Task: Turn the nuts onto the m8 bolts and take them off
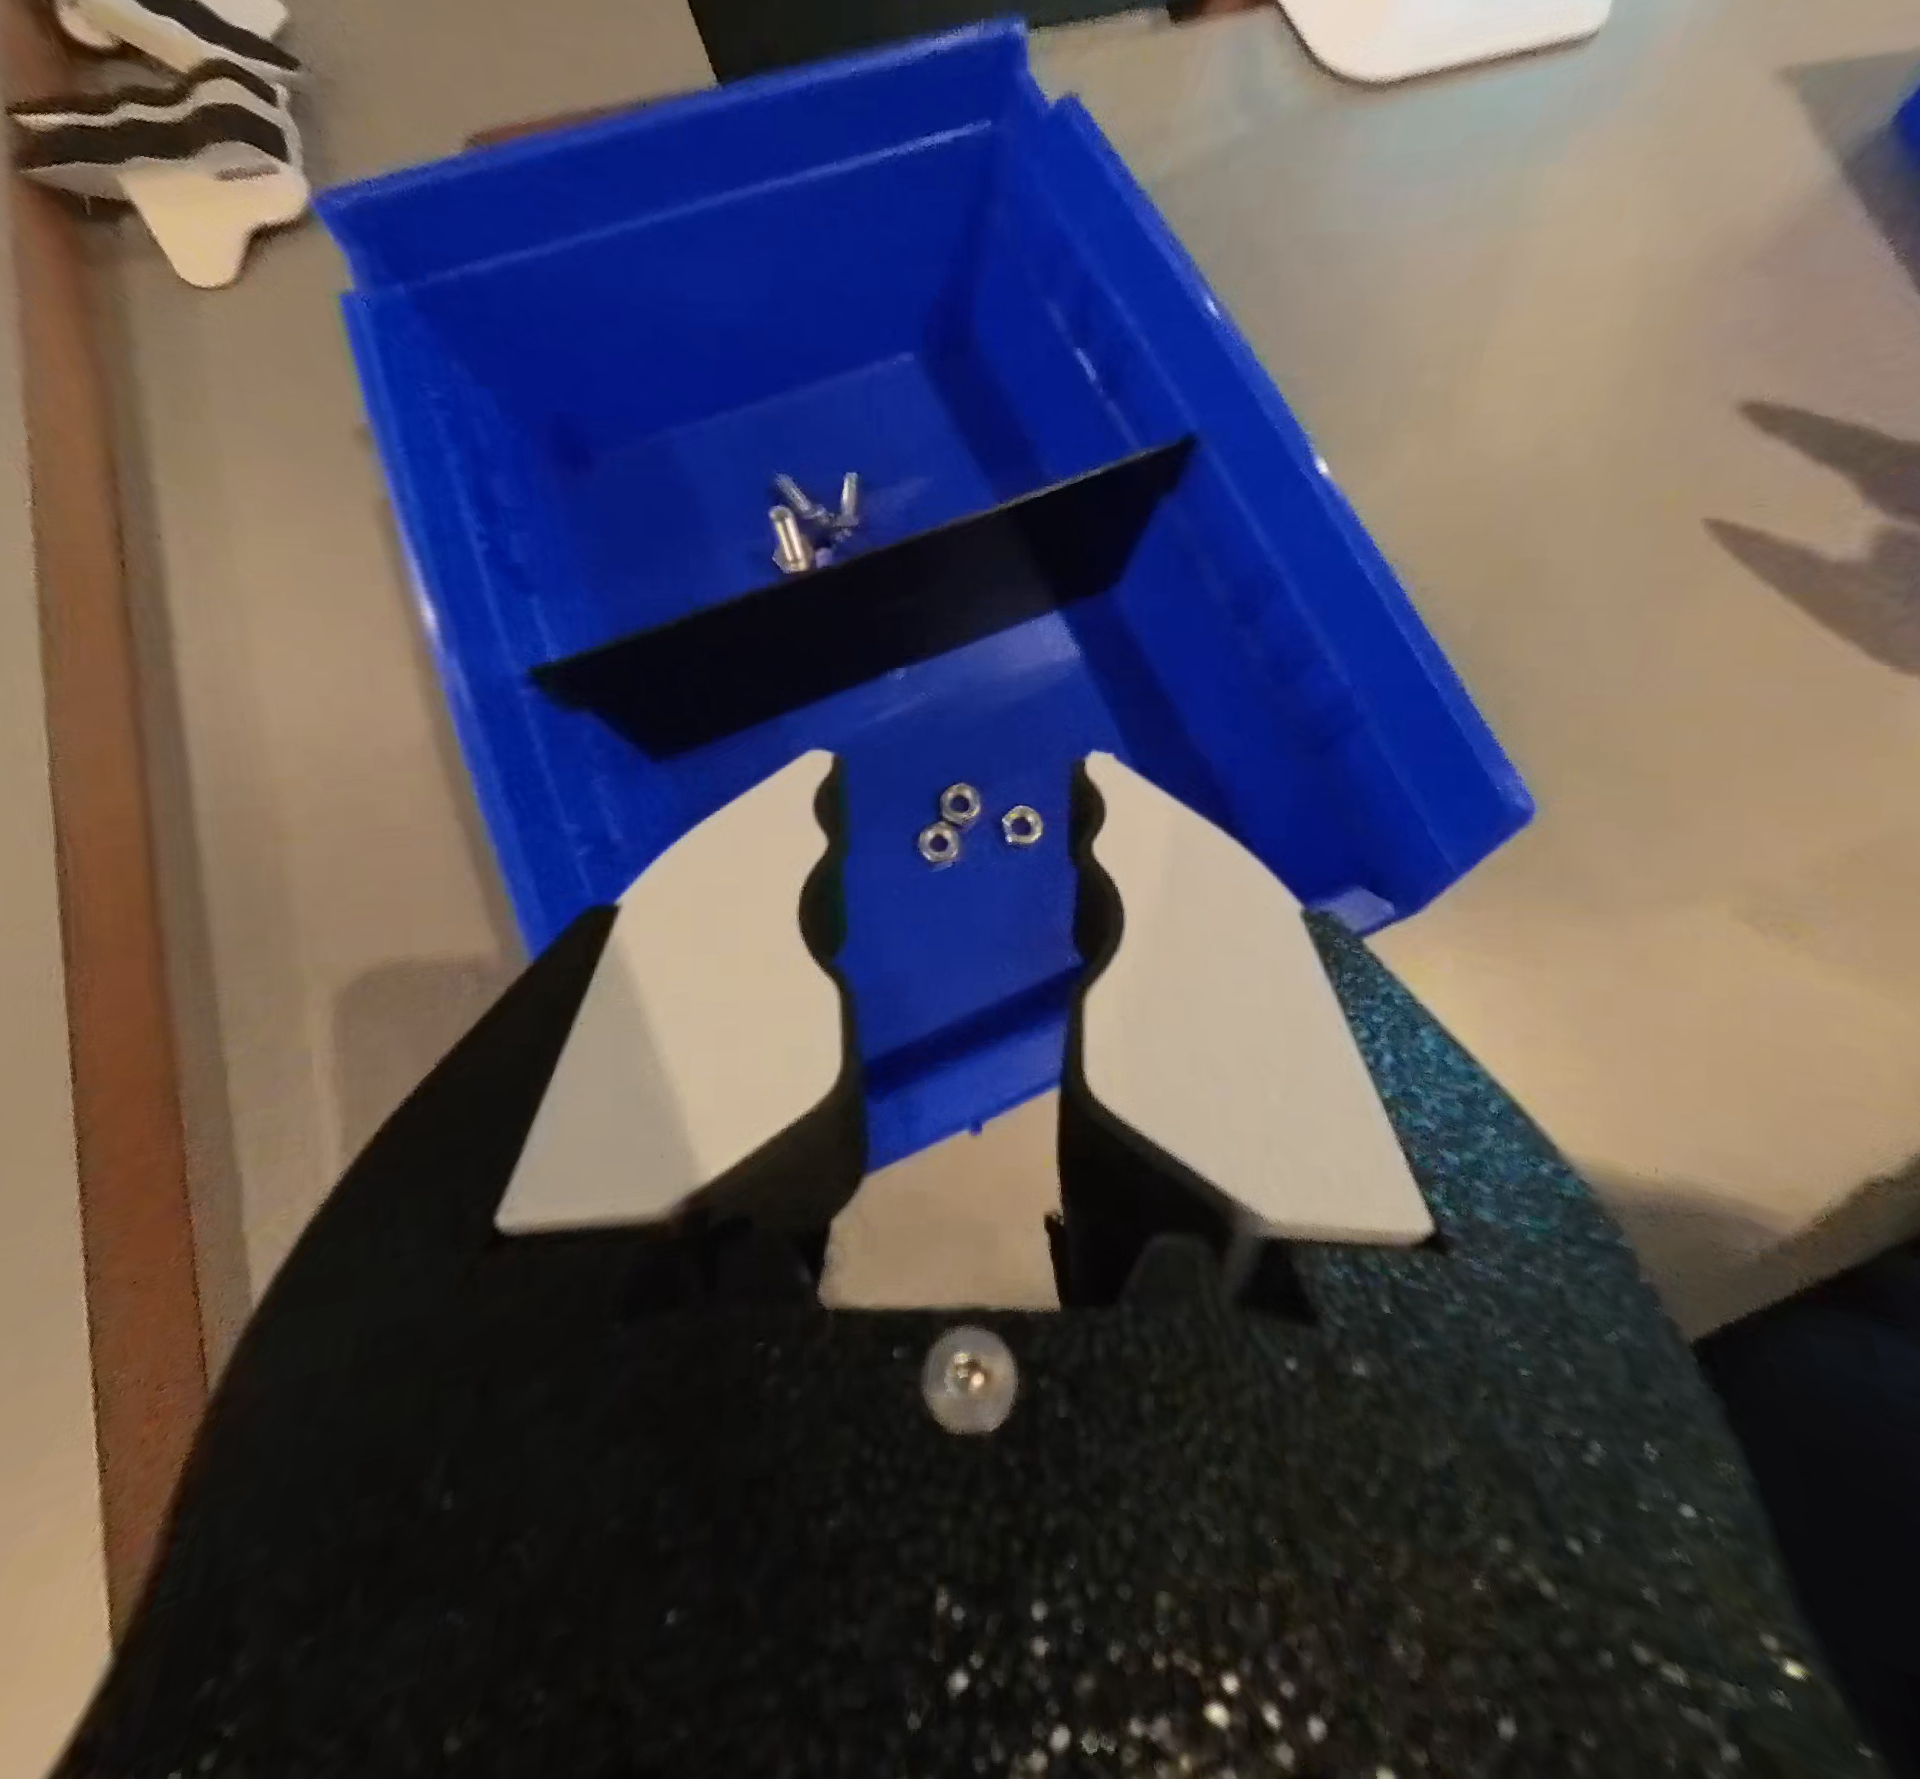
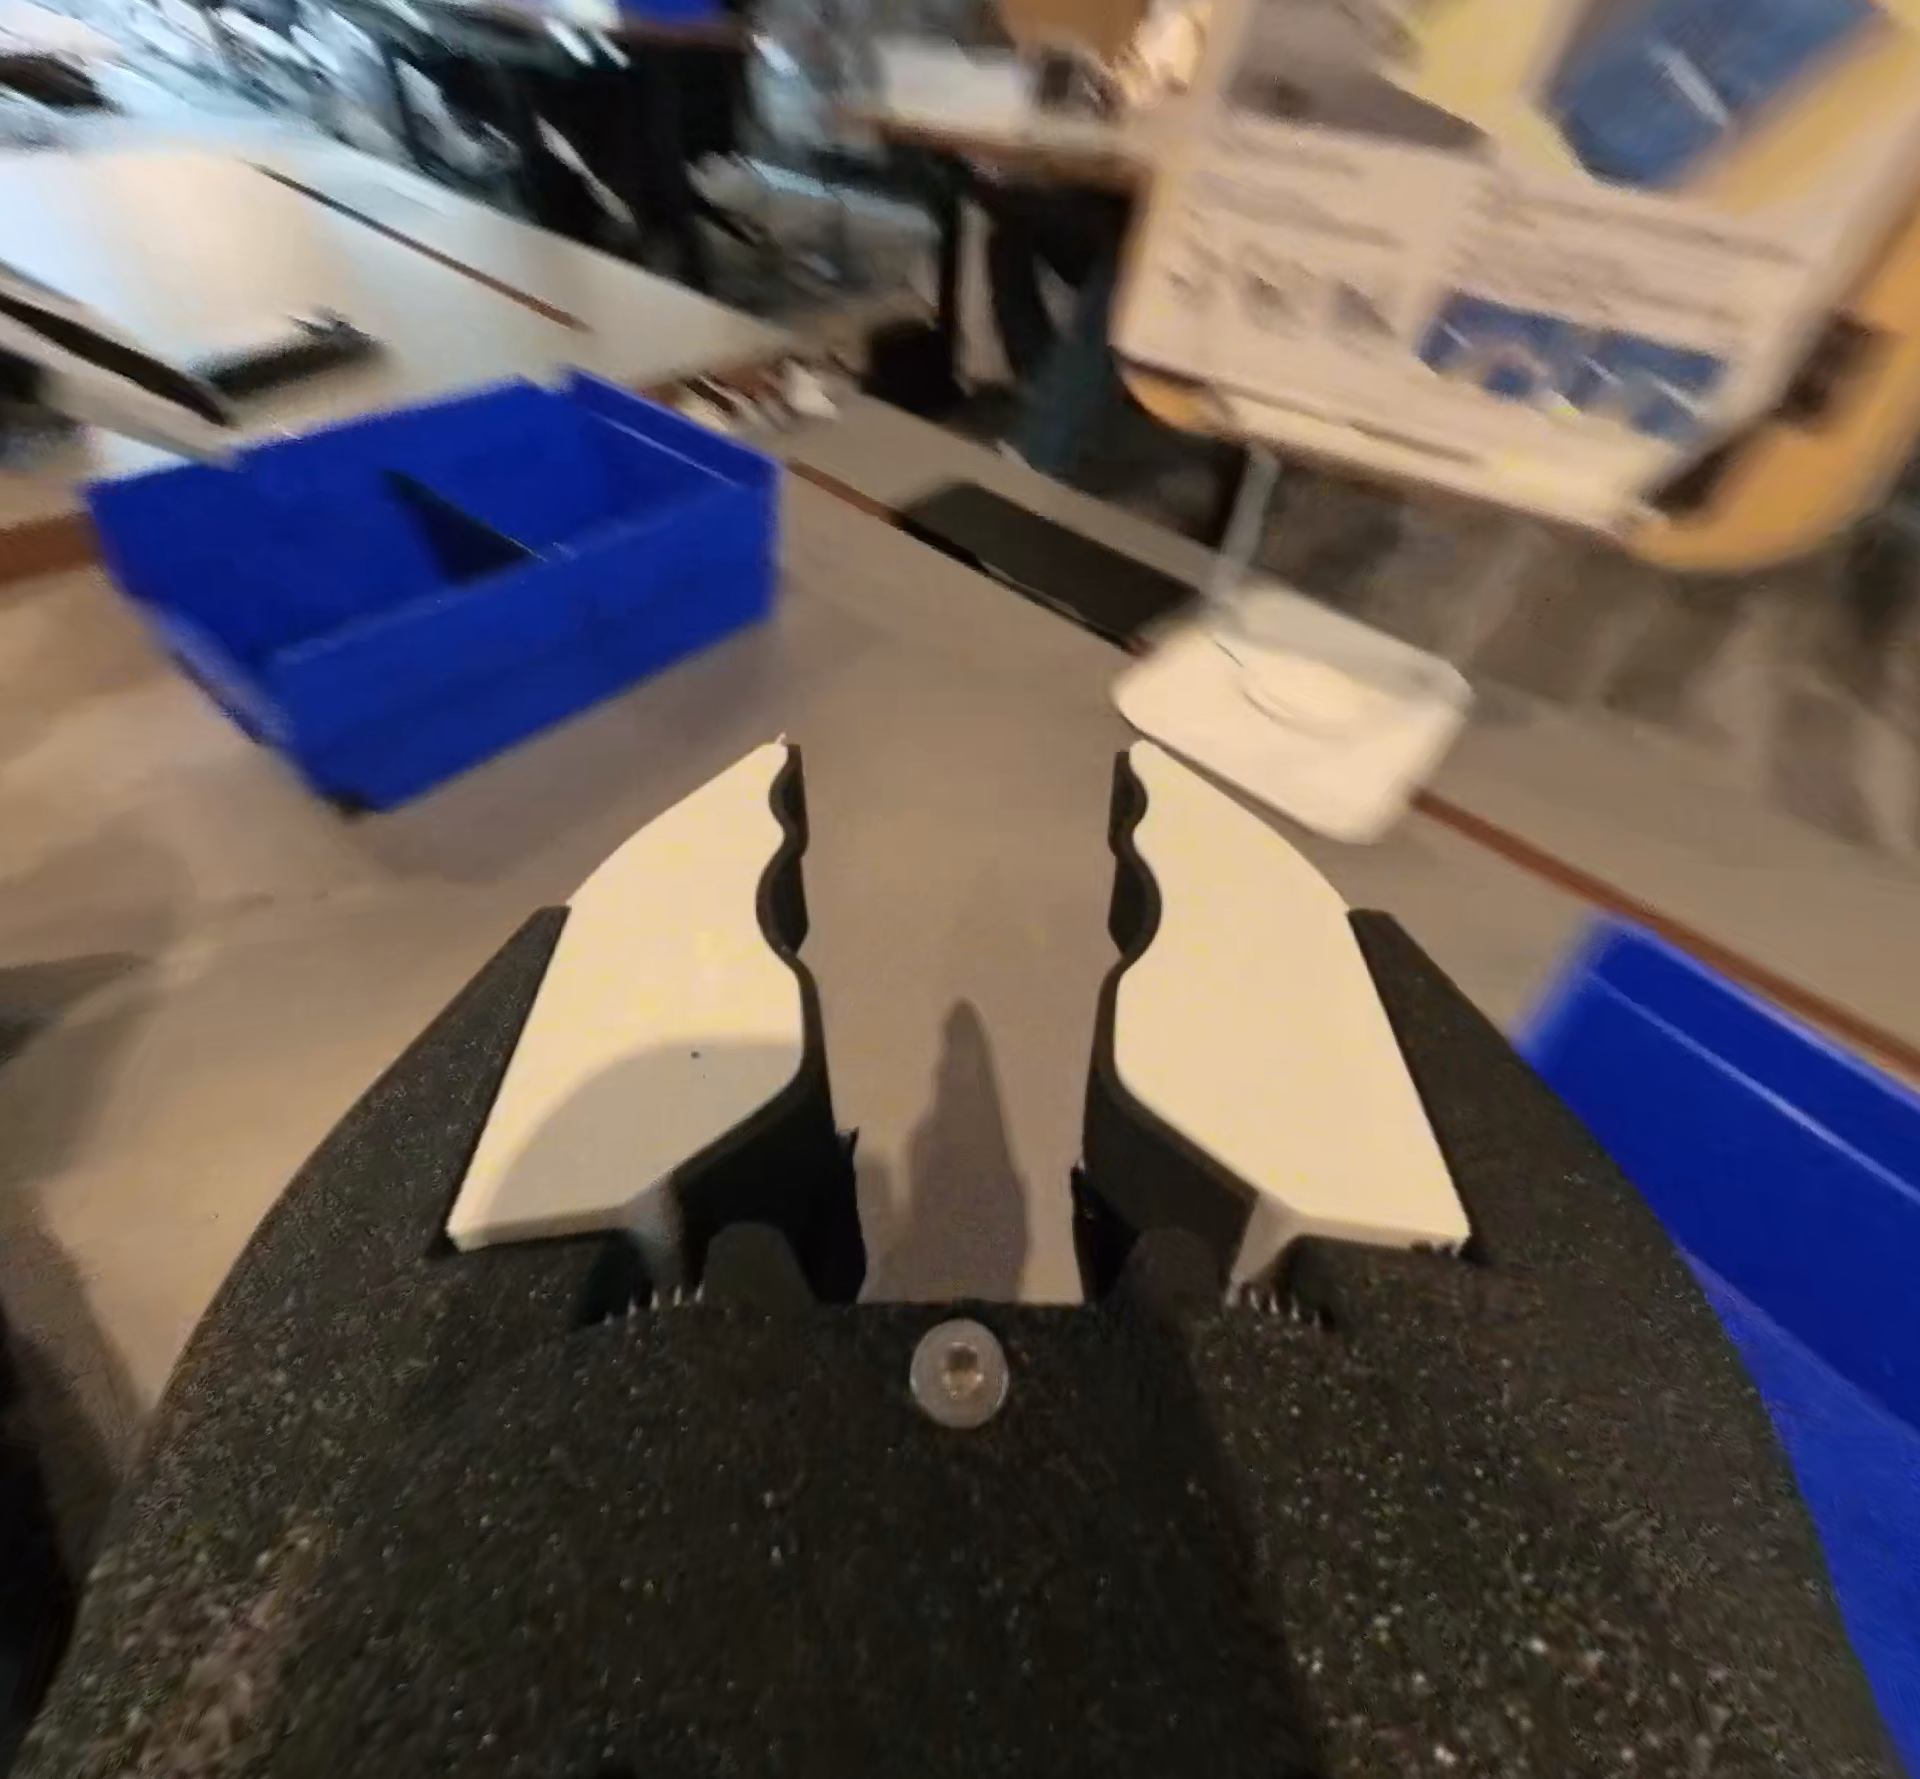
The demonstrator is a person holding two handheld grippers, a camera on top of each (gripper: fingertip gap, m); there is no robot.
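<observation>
The left gripper, fingers apart and empty, hovers over three nuts in the blue bin, likely to pick one; the bolts lie behind the black divider. The right gripper waits wide apart and empty above the worktop.

Three silver nuts lie flat (near compartment) — bolts heaped beyond.

The left gripper, a black textured body with two pale wedge-shaped fingers edged in wavy black pads, reaches toward 12 o'clock in its own view, tilted downward. Its fingers stand apart with nothing pressed between them. The right gripper (same build) also points toward 12 o'clock, held at a shallower angle, its fingers spread a little wider, the grasp bare.
</observation>
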